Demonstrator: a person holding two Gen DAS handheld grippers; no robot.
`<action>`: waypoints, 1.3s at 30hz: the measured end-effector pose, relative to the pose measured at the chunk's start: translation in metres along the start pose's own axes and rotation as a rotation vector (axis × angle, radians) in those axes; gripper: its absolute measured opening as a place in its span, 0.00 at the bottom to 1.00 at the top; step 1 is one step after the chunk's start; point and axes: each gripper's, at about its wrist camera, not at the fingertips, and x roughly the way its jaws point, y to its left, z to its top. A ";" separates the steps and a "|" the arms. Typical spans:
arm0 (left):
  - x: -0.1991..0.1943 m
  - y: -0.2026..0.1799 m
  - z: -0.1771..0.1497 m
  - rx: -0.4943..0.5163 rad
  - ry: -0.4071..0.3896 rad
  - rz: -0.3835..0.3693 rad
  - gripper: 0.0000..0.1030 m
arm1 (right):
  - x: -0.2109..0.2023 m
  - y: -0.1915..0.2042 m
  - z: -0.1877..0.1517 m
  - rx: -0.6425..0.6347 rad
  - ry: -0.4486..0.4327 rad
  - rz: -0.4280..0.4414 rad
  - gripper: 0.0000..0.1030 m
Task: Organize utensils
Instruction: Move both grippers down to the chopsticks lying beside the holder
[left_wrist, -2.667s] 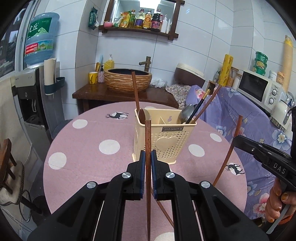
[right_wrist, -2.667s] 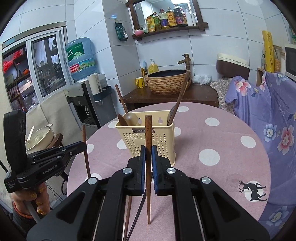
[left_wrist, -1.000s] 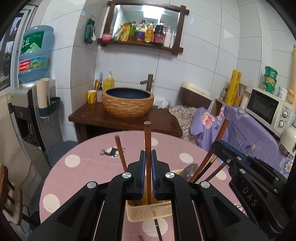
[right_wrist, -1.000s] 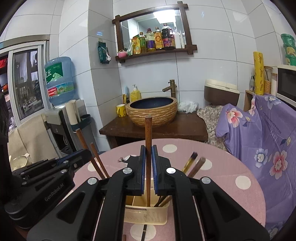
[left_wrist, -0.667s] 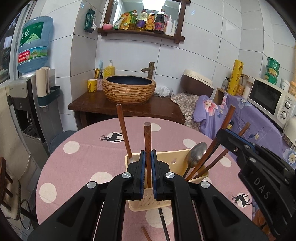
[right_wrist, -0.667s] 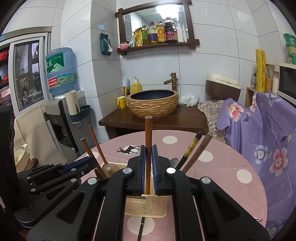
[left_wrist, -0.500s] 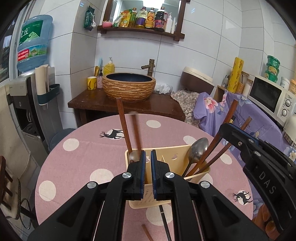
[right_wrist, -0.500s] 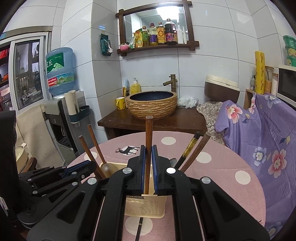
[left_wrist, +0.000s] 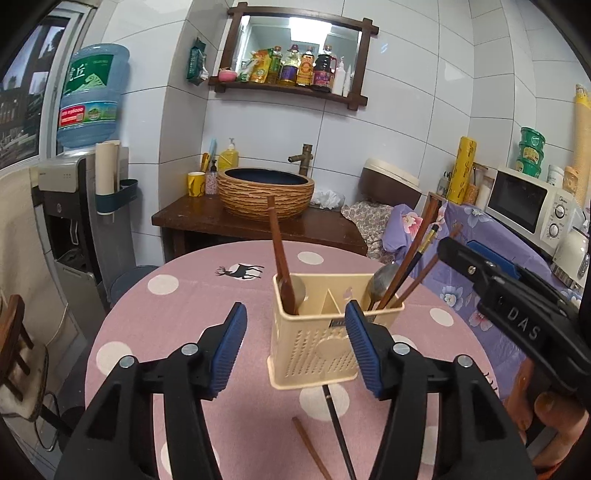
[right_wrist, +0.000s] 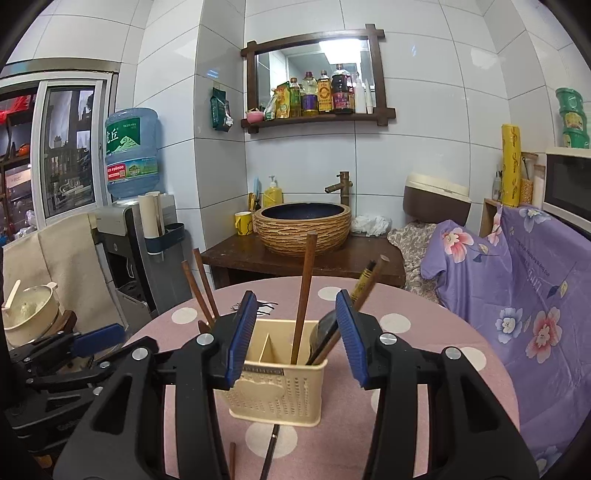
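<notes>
1. The left gripper (left_wrist: 295, 341) has its jaws spread wide, holding nothing.
2. The right gripper (right_wrist: 295, 334) likewise gapes, empty.
3. Between both pairs of jaws stands the cream utensil holder (left_wrist: 317, 343) near the middle of the pink polka-dot table (left_wrist: 177, 314).
4. A wooden spoon (left_wrist: 282, 264) leans in its left compartment; a metal spoon (left_wrist: 380, 280) and chopsticks (left_wrist: 413, 254) in the right.
5. A brown chopstick (left_wrist: 308, 448) and a black chopstick (left_wrist: 338, 428) lie on the table's near edge.

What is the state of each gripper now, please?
Left gripper: open, holding nothing.
Right gripper: open, holding nothing.
</notes>
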 end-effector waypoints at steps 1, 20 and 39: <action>-0.003 0.001 -0.005 -0.003 -0.001 -0.002 0.58 | -0.006 0.001 -0.003 -0.007 -0.003 -0.002 0.46; 0.020 0.019 -0.111 -0.060 0.258 0.063 0.74 | -0.010 -0.026 -0.130 0.082 0.281 -0.071 0.60; 0.077 -0.018 -0.135 -0.003 0.447 0.041 0.38 | -0.009 -0.038 -0.169 0.131 0.370 -0.092 0.60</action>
